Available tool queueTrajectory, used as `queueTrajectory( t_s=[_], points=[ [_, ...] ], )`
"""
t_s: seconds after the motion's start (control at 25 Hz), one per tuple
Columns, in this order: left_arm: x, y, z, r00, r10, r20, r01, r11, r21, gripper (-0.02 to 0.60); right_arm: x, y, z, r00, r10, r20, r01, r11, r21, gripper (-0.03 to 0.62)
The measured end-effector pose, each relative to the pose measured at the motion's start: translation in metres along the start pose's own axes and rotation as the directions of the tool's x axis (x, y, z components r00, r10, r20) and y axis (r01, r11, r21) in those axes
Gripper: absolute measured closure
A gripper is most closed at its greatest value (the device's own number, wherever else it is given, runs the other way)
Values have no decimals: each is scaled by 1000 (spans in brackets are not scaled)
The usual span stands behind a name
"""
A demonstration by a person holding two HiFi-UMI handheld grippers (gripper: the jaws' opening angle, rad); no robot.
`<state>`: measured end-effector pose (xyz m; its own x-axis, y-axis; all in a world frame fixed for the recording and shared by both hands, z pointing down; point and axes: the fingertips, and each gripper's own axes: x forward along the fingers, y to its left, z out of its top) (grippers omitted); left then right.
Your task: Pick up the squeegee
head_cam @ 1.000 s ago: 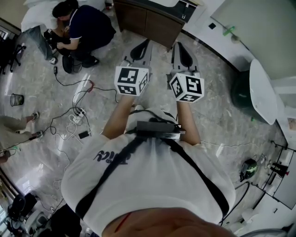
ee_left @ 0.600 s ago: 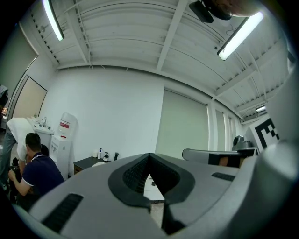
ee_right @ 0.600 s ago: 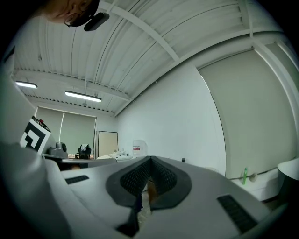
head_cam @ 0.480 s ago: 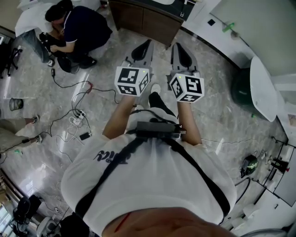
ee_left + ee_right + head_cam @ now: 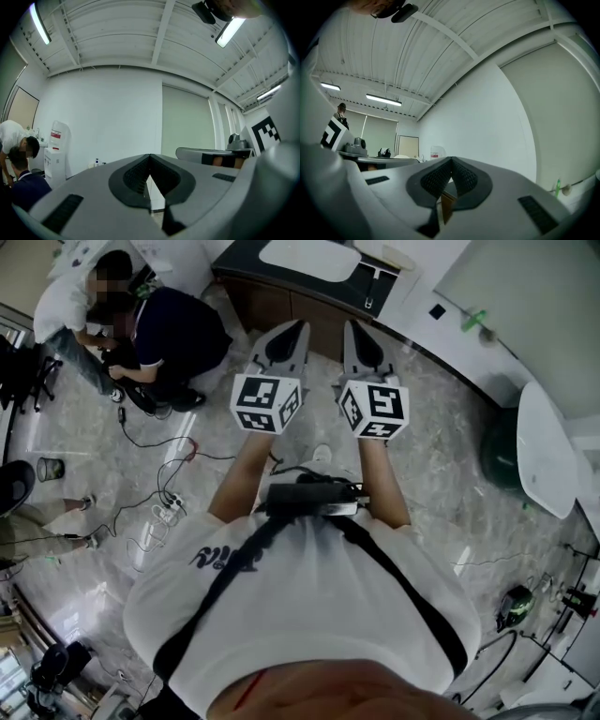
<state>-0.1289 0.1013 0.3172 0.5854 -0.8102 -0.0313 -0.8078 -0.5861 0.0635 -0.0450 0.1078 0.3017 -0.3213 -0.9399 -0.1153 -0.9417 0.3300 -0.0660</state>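
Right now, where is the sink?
Head view, top centre: the sink sits in a dark counter just ahead of the left gripper and right gripper, with a crouching person to its left.

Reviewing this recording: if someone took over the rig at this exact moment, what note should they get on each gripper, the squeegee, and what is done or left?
Left hand-held gripper: shut, nothing between its jaws.
Right hand-held gripper: shut, also empty.
Both are held side by side in front of the person, pointing toward the brown wooden cabinet with a dark top and white basin.
Squeegee: it cannot be made out in any view. A small green item by the wall, right of the cabinet, is too small to identify.
Done: nothing grasped.
Left: find the squeegee, open a gripper and pick it up.
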Motion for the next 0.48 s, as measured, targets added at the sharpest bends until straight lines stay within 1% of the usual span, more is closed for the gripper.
queueTrajectory(
  t_s=[0.12, 0.2, 0.32, 0.48],
  points=[
    [41, 3, 8, 1000, 0, 9, 0, 1000, 15, 569, 26, -27, 9, 1000, 10, 18, -10, 1000, -14, 589],
    [64, 5, 10, 1000, 3, 6, -4, 1000, 19, 569, 41, -44, 8, 1000, 11, 12, -11, 1000, -10, 589],
    [92, 7, 5, 1000, 13, -10, -13, 1000, 17, 569, 56, -71, -3, 1000, 4, -12, -4, 1000, 8, 589],
    [124, 13, -11, 999, 18, -50, -18, 1000, 5, 569, 77, -97, -24, 998, 0, -57, 2, 999, 33, 589]
  ],
)
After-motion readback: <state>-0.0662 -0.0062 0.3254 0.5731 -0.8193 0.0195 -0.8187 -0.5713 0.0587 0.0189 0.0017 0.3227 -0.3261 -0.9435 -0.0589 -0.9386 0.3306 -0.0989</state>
